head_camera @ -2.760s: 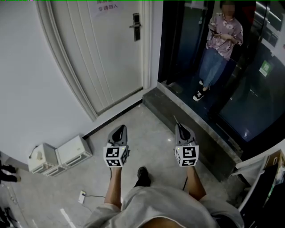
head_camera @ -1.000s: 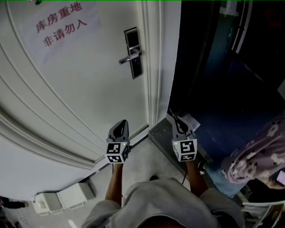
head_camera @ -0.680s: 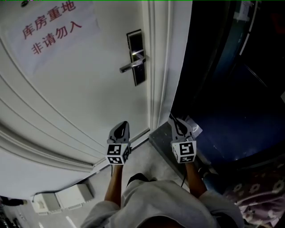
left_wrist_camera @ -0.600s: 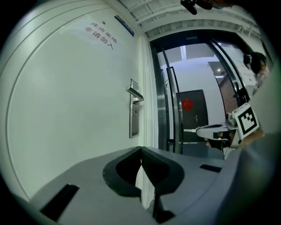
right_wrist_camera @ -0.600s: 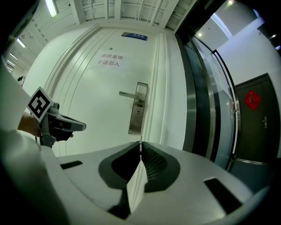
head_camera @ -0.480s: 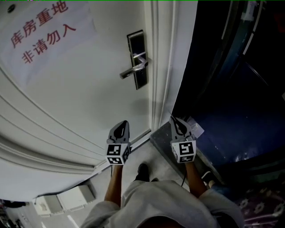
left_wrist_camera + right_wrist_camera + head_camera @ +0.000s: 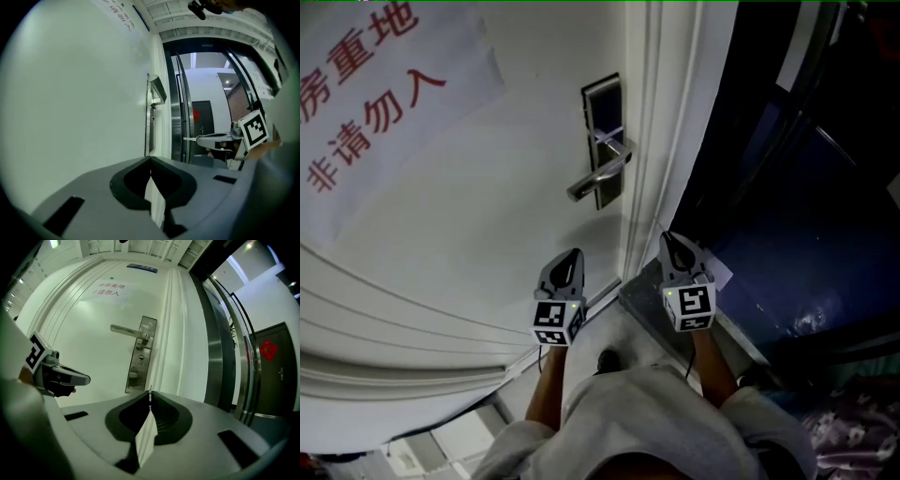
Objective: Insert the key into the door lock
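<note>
Gripping key (image 7: pixel 149 393): right gripper (image 7: pixel 150 403), jaws clamped on it, facing lock plate (image 7: pixel 140 355)
Left gripper (image 7: pixel 150 160): jaws closed, empty

Both bare forearms (image 7: pixel 546 386) reach forward from the torso (image 7: pixel 649 427), carrying the grippers level and side by side, tips pointing far. The left gripper (image 7: pixel 574 254) has its jaws closed together with nothing between them; the right gripper (image 7: pixel 666 237), well apart to its right, has its jaws clamped on a thin key (image 7: pixel 149 393)

Left, top edges cut off door sign (image 7: pixel 356 112). In right tongs (image 7: pixel 150 401), key (image 7: pixel 150 391) mere sliver; shape unreadable.
</note>
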Available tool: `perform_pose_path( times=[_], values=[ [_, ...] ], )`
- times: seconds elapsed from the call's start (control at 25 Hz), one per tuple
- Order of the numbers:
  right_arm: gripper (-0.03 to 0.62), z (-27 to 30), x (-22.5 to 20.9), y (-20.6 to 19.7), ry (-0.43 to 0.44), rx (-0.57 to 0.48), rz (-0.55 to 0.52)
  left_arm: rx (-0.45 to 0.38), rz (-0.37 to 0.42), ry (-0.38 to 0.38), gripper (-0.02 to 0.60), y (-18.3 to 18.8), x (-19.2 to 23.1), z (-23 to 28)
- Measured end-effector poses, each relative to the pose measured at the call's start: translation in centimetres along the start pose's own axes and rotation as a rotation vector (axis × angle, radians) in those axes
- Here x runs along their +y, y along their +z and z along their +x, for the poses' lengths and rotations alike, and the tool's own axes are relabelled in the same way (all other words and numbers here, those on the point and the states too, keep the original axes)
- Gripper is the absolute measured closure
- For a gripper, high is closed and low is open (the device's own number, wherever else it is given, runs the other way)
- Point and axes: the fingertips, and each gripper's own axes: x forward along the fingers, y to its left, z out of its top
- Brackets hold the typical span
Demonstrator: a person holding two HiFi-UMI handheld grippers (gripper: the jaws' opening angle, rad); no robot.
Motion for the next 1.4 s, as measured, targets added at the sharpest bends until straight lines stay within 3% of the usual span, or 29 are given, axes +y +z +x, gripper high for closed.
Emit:
perform_pose_path(
  times=[0.2, 0.4, 0.92, 1.4],
  values=[
    [0.565, 2.1, 0.6, 0.4, -0.021, -0.005, -0.011, -0.003, -0.002, -0.045, 0.563, -0.4, 1.0, 1.7],
    [0.565, 3.1, 0.1, 0.1, -0.019, -0.004, -0.011, -0.005, 0.001, -0.042, 0.563, -0.3, 1.5, 2.7],
    [0.565, 4.6, -0.8, -0.5, 0.086, -0.007, -0.016, 0.003, -0.004, 0.084, 0.563, -0.5, 2.5, 2.7],
    [0.565, 6.3, 1.5, 2.6, 0.215, -0.083, -0.113, -0.012, 0.005, 0.215, 0.563, 0.0, 4.6, -0.5]
  ],
)
